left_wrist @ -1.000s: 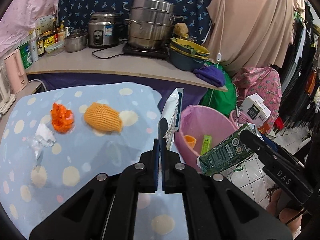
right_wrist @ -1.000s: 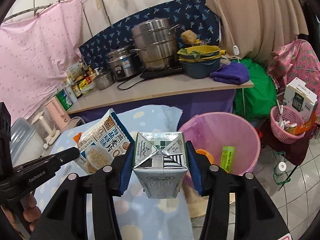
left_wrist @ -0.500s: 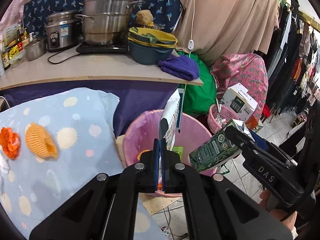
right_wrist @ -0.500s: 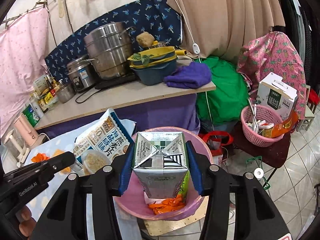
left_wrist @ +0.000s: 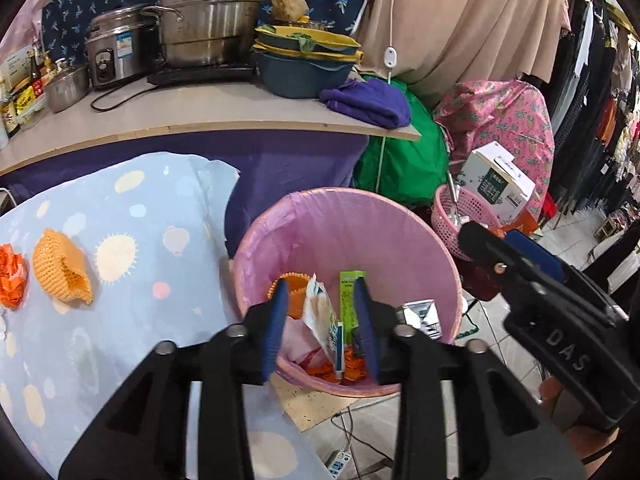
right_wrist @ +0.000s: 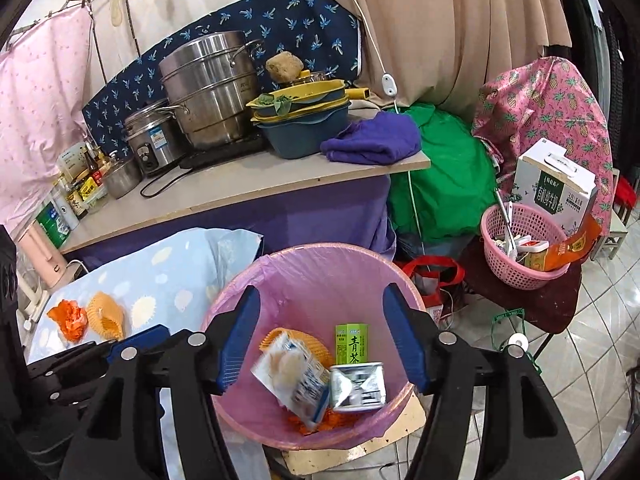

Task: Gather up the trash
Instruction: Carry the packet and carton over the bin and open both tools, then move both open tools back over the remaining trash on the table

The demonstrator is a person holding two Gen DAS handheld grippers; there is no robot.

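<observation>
Both grippers hang over a pink-lined trash bin (left_wrist: pixel 344 196) (right_wrist: pixel 320 250) beside the table. My left gripper (left_wrist: pixel 319 284) is opening; a printed snack bag (left_wrist: pixel 322 320) drops between its blue pads, touching neither. My right gripper (right_wrist: pixel 321 291) is also opening, with nothing between its jaws. The silver-topped drink carton (right_wrist: pixel 358 390) lies in the bin below it, next to the blurred bag (right_wrist: pixel 292 380) and a green tea box (right_wrist: pixel 352 344). An orange foam net (left_wrist: pixel 60 276) and crumpled orange wrapper (left_wrist: pixel 12 280) remain on the blue spotted tablecloth.
A counter (right_wrist: pixel 248 196) behind the bin holds steel pots, stacked basins and a purple cloth. A pink basket (right_wrist: pixel 516 248) with a white box stands to the right on a dark stool. Cables and a power strip (left_wrist: pixel 338 462) lie on the tiled floor.
Both grippers moved from above the table to over the bin, sank a little and opened. The snack bag and the drink carton left the jaws and dropped into the bin.
</observation>
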